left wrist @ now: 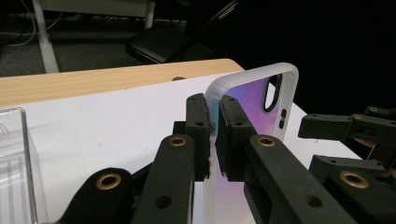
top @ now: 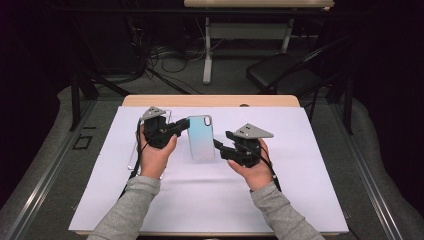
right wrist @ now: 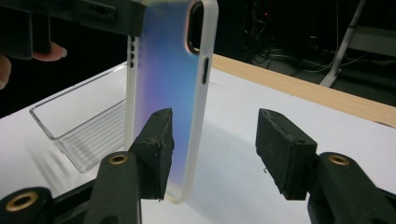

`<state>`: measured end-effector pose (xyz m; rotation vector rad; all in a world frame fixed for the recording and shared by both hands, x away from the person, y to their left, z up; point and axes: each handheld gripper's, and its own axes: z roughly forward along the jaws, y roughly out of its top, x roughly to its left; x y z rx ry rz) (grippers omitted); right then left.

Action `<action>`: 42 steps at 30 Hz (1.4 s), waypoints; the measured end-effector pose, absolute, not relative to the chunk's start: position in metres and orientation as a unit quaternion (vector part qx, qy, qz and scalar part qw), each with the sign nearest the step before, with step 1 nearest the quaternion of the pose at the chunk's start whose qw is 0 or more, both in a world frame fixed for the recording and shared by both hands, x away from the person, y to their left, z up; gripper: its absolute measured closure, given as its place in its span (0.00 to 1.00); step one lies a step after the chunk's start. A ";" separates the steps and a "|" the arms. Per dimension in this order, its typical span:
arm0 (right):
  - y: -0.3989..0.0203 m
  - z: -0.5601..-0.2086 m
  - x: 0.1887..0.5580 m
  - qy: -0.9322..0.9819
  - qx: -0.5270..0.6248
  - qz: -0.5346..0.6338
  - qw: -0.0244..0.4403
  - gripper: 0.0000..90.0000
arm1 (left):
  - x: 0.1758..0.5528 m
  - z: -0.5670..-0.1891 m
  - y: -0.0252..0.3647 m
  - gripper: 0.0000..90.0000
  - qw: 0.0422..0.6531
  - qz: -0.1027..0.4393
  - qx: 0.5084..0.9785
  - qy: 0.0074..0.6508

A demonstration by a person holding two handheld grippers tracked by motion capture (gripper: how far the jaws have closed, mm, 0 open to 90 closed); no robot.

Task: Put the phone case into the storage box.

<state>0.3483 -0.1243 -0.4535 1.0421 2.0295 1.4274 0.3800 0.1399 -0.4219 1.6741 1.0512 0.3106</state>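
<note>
Starting at the far left, there's a clear plastic tray lying on the white sheet that covers the table, tucked just behind and outside the left hand. In the left gripper view a corner of that tray pokes in at the bottom left, well off to the side of the jaws.

The left gripper is clenched on the phone case. From its own camera you can see both pads squeezed flat against the frosted edge of the case, one on each side of the rim, near the end with the camera cutout. The case stands on edge in front of the jaws, the purple-blue back turned toward the right-hand pad, and it looks lifted off the sheet, though I can't tell for sure.

The case sits right between the two tools, its long side running away from the person in the high view, and it shimmers pale blue from up there.

Further right, the right gripper is released. Its jaws stand apart, and in the right gripper view the bottom end of the case is just beside the left pad, maybe brushing it, while the right pad is well clear with bare sheet between. So nothing is pinched there. The right hand is wrapped around the body of the tool, low and just right of the case.
</note>
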 end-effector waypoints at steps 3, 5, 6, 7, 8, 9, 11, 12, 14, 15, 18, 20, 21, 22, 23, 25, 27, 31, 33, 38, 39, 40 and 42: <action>-0.124 -0.455 0.349 0.739 0.378 0.511 0.223 0.48 | 0.380 -0.421 0.143 0.94 0.539 0.132 0.705 0.442; -0.124 -0.455 0.350 0.740 0.379 0.508 0.226 0.47 | 0.380 -0.420 0.145 0.94 0.538 0.135 0.706 0.441; -0.125 -0.455 0.350 0.740 0.380 0.508 0.226 0.46 | 0.380 -0.420 0.146 0.94 0.537 0.136 0.706 0.440; -0.125 -0.455 0.350 0.739 0.382 0.508 0.224 0.45 | 0.380 -0.420 0.147 0.94 0.537 0.135 0.705 0.443; -0.126 -0.455 0.350 0.737 0.384 0.509 0.223 0.45 | 0.380 -0.420 0.149 0.94 0.537 0.137 0.705 0.442; -0.127 -0.454 0.350 0.735 0.386 0.511 0.223 0.43 | 0.380 -0.420 0.150 0.94 0.537 0.137 0.704 0.444; -0.128 -0.454 0.351 0.732 0.387 0.515 0.221 0.39 | 0.380 -0.420 0.152 0.94 0.538 0.138 0.703 0.444; -0.128 -0.454 0.351 0.731 0.388 0.515 0.224 0.37 | 0.380 -0.420 0.154 0.94 0.537 0.139 0.703 0.445; -0.129 -0.454 0.352 0.730 0.387 0.513 0.231 0.33 | 0.380 -0.420 0.156 0.94 0.537 0.140 0.702 0.446; -0.130 -0.454 0.352 0.730 0.388 0.512 0.232 0.31 | 0.380 -0.420 0.158 0.94 0.538 0.139 0.701 0.447; -0.130 -0.455 0.353 0.731 0.393 0.508 0.232 0.26 | 0.381 -0.419 0.160 0.94 0.540 0.138 0.699 0.449; -0.129 -0.455 0.353 0.731 0.393 0.506 0.234 0.24 | 0.381 -0.418 0.162 0.94 0.541 0.139 0.698 0.449; -0.129 -0.456 0.353 0.732 0.391 0.505 0.236 0.24 | 0.381 -0.418 0.162 0.94 0.541 0.139 0.697 0.449; -0.128 -0.456 0.353 0.733 0.389 0.504 0.238 0.24 | 0.381 -0.417 0.163 0.94 0.541 0.140 0.698 0.448; -0.127 -0.456 0.352 0.734 0.387 0.503 0.242 0.24 | 0.381 -0.417 0.164 0.94 0.541 0.139 0.697 0.449; -0.128 -0.456 0.352 0.735 0.386 0.502 0.242 0.23 | 0.382 -0.417 0.165 0.94 0.540 0.139 0.697 0.451; -0.128 -0.456 0.352 0.735 0.387 0.503 0.238 0.22 | 0.382 -0.416 0.167 0.94 0.541 0.139 0.695 0.451; -0.130 -0.456 0.353 0.733 0.390 0.505 0.236 0.21 | 0.383 -0.415 0.170 0.94 0.544 0.139 0.693 0.453; -0.130 -0.456 0.353 0.732 0.390 0.506 0.236 0.21 | 0.383 -0.415 0.171 0.94 0.544 0.139 0.692 0.454; -0.131 -0.455 0.353 0.730 0.392 0.507 0.236 0.21 | 0.383 -0.414 0.173 0.94 0.545 0.140 0.690 0.455; -0.131 -0.455 0.353 0.730 0.393 0.507 0.236 0.21 | 0.383 -0.413 0.173 0.94 0.545 0.140 0.689 0.457; -0.131 -0.456 0.353 0.731 0.393 0.506 0.236 0.22 | 0.383 -0.413 0.174 0.94 0.545 0.140 0.689 0.457; -0.131 -0.456 0.353 0.731 0.395 0.505 0.236 0.22 | 0.384 -0.413 0.175 0.94 0.544 0.140 0.688 0.458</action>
